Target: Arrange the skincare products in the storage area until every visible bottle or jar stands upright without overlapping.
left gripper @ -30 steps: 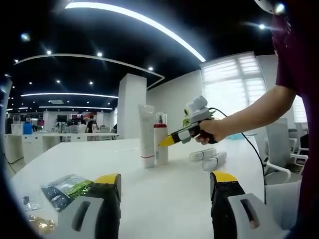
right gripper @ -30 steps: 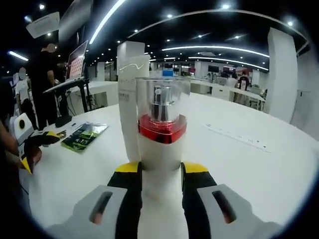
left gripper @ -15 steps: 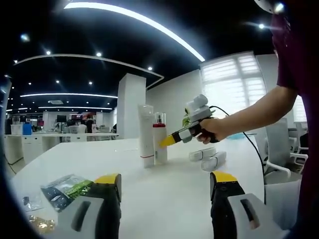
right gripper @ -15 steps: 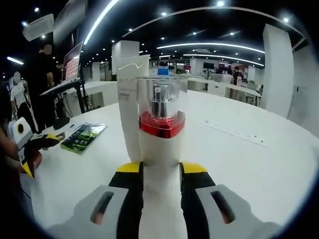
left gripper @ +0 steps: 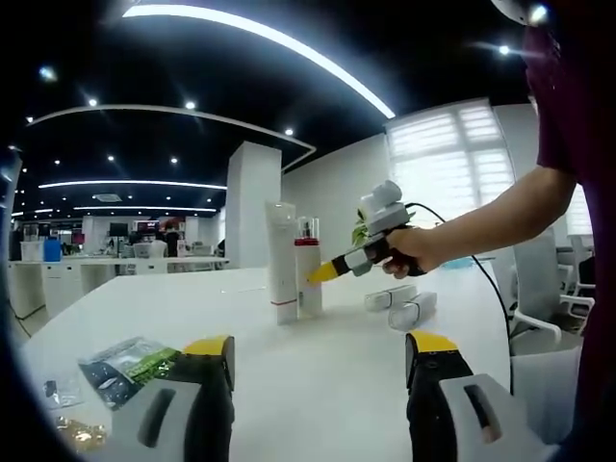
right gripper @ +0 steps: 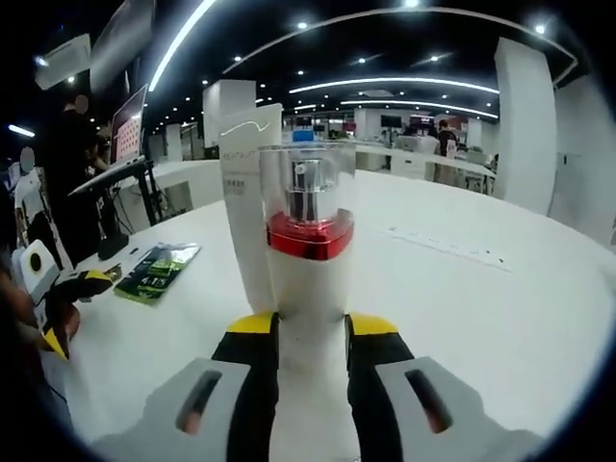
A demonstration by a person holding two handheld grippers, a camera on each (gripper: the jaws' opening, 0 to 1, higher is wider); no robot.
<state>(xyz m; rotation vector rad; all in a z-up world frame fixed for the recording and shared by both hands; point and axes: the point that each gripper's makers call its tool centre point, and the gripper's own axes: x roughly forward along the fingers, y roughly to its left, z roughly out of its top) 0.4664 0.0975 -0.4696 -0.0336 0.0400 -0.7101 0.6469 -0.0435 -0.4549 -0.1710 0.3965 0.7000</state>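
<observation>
Bottle (right gripper: 310,250) front and centre in the right gripper view: a white pump bottle with a red collar and clear cap, standing upright on the white counter (right gripper: 462,308), its base wedged between the yellow-tipped jaws of the right claw (right gripper: 311,332), which is clamped on it from both sides. Just behind it, on its left, stands a tall white tube (right gripper: 248,207), upright too, so near I cannot tell whether they touch. In the left gripper view the same pair shows from afar: tube (left gripper: 281,263) and bottle (left gripper: 309,268) side by side mid-counter, with the right claw (left gripper: 323,271) reaching in from the right in a person's hand (left gripper: 414,250). Beyond that hand, two white containers (left gripper: 402,304) lie on their sides on the counter (left gripper: 318,366), close together. The left claw (left gripper: 322,351) hangs low and well short of all that, jaws spread wide with nothing between them. A green-and-black packet (left gripper: 130,361) lies flat near its left jaw; in the right gripper view the same packet (right gripper: 157,270) sits off to the left of the bottle.
</observation>
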